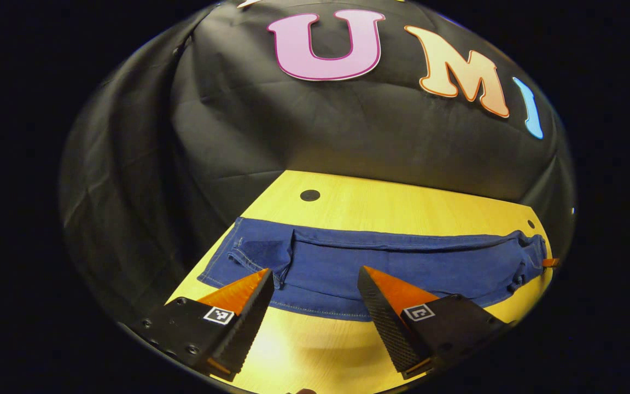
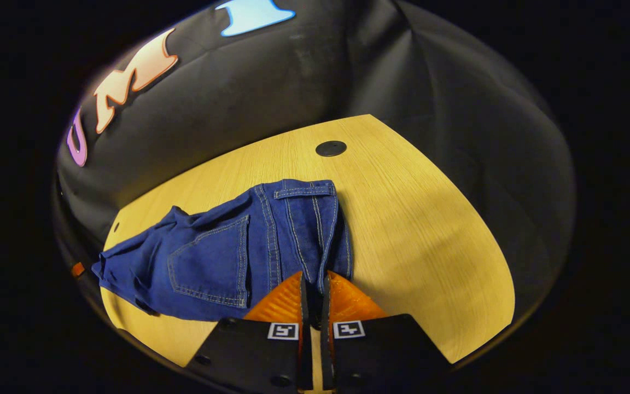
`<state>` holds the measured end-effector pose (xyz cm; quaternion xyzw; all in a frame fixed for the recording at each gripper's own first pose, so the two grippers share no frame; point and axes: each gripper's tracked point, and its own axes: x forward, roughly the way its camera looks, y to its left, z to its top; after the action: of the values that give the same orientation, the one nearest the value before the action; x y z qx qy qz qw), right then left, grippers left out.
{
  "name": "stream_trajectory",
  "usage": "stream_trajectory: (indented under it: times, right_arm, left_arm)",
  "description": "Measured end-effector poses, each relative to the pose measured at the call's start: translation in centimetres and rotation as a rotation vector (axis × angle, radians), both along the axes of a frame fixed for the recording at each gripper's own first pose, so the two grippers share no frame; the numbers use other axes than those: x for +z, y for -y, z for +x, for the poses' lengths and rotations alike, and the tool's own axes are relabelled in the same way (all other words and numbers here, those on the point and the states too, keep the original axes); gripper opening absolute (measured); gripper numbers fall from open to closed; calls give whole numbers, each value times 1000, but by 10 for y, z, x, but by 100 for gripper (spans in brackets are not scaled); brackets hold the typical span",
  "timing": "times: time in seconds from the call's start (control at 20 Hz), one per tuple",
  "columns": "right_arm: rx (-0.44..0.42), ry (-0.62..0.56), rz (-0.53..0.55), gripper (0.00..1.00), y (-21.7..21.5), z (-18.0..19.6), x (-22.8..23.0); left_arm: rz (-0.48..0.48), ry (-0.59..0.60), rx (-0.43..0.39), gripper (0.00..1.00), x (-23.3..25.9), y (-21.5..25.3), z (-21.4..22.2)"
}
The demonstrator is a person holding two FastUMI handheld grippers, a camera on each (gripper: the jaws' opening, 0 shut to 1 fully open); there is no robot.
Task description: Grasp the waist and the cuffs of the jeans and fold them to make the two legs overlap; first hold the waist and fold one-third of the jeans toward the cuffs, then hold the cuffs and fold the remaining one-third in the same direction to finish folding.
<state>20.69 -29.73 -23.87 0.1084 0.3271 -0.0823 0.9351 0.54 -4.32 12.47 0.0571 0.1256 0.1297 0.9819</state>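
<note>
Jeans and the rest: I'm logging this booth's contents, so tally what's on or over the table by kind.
Jeans: 1, blue, lying on the table
Tools: 2, the left tool open over the near hem, the right tool closed at the jeans' edge
Round black table plugs: 1 per view
Total: 4

My left gripper (image 1: 315,276) hovers with fingers spread wide, while my right gripper (image 2: 313,282) has its fingers pressed nearly together.
</note>
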Motion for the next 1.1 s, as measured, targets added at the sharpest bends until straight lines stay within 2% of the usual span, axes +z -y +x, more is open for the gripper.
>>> stream_trajectory:
  times: [0.2,0.35,0.5,0.65,0.75,0.9,1.1]
  right_arm:
    - [44,80,-92,4,-13,2,31]
    - [79,152,-31,4,-40,7,69]
    - [129,249,87,4,-84,16,110]
    - [185,338,218,4,-139,24,150]
    - [244,364,248,1,-177,26,171]
    - [387,366,243,4,-255,22,178]
    - [587,344,297,3,-374,13,171]
  left_arm:
    - [-17,35,-6,96,4,10,-2]
    - [-29,39,-8,95,3,14,-6]
    - [-61,49,-20,96,1,19,0]
    - [-76,53,-43,96,1,18,2]
    - [-76,58,-57,95,4,15,2]
    - [-91,77,-85,94,9,6,4]
    - [-119,91,-106,93,7,-9,7]
